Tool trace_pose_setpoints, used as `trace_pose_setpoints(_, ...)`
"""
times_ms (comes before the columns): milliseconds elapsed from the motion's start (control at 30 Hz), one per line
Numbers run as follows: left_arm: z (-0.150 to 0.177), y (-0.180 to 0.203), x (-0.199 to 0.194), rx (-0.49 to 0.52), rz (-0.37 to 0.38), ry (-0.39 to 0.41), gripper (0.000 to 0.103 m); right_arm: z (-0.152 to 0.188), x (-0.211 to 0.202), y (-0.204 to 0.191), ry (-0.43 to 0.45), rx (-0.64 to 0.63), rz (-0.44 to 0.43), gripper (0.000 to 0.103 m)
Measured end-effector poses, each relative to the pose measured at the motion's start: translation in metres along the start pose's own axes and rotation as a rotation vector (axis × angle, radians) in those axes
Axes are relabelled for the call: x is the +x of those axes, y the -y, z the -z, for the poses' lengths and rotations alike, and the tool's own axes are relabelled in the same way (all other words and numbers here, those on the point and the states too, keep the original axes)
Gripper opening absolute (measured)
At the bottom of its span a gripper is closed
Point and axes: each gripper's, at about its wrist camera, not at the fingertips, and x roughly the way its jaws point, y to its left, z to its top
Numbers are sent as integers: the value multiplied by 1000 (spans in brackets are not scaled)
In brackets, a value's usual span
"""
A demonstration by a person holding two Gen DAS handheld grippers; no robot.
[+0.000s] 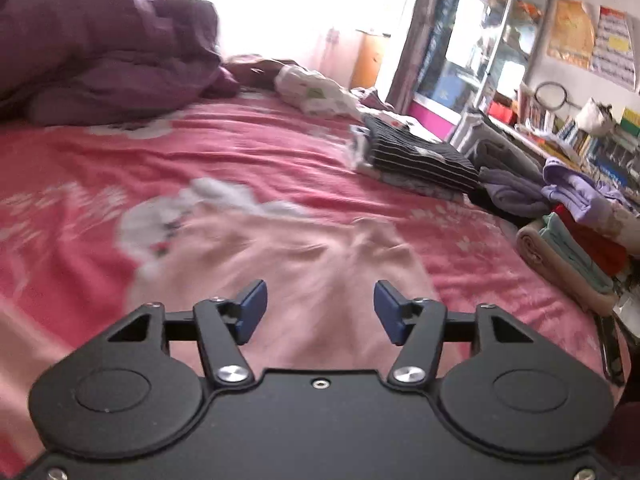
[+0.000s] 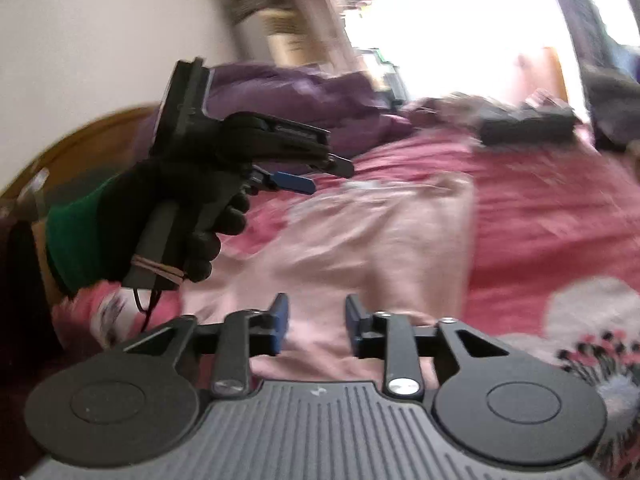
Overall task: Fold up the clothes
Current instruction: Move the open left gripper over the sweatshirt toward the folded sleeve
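Observation:
A pale pink garment [image 1: 288,272] lies spread on the pink flowered bedsheet [image 1: 240,148]. My left gripper [image 1: 320,312] hovers over its near part, open, with nothing between the blue pads. The right wrist view shows the same pink garment [image 2: 360,248] with my right gripper [image 2: 316,322] above its near edge, open and empty. The left gripper [image 2: 312,176] also appears there, held in a black-gloved hand [image 2: 192,232] with a green cuff, raised over the garment's far left side. Both views are blurred by motion.
A purple quilt [image 1: 100,48] is heaped at the bed's far left. A dark striped folded garment [image 1: 416,156] and white patterned cloth [image 1: 316,92] lie at the far right. Stacked folded clothes [image 1: 576,224] line the right edge, before shelves [image 1: 580,136] of books. A wooden headboard [image 2: 80,136] stands left.

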Motion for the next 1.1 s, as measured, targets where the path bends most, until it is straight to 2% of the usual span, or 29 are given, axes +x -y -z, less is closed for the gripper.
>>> trace_pose_setpoints(133, 20, -42, -44, -109, -33, 62, 69, 7, 10, -32, -52, -107, -64, 38)
trace_pose_setpoints(267, 48, -87, -75, -246, -66, 104, 70, 11, 20, -55, -97, -171, -109, 38)
trace_pose_setpoints(400, 63, -121, -92, -345, -79, 107, 70, 4, 15, -55, -27, -204, 12, 38)
trace_pose_setpoints(533, 68, -140, -107, -410, -78, 138, 70, 0, 20, -25, 12, -89, 176, 39)
trace_pose_setpoints(600, 69, -145, -110, -428, -76, 143, 70, 2, 26, -4, -21, 29, 199, 39)
trace_pose_setpoints(700, 65, -143, -111, -423, -75, 150, 70, 17, 40, 25, -127, 207, 200, 40)
trace_pose_setpoints(733, 64, -142, -111, -421, -70, 154, 70, 19, 39, 28, -124, 222, 191, 40)
trace_pose_setpoints(833, 63, -139, -112, -417, -59, 160, 70, 16, 30, 27, -94, 222, 175, 40)
trace_pose_setpoints(1000, 64, -134, -105, -404, -56, 143, 70, 5, 10, 6, 51, 84, 182, 42)
trace_pose_setpoints(1067, 65, -132, -104, -394, -57, 134, 70, 4, 14, 14, 60, 116, 201, 49)
trace_pose_setpoints(1100, 66, -131, -103, -391, -58, 132, 70, 7, 20, 21, 14, 157, 208, 50)
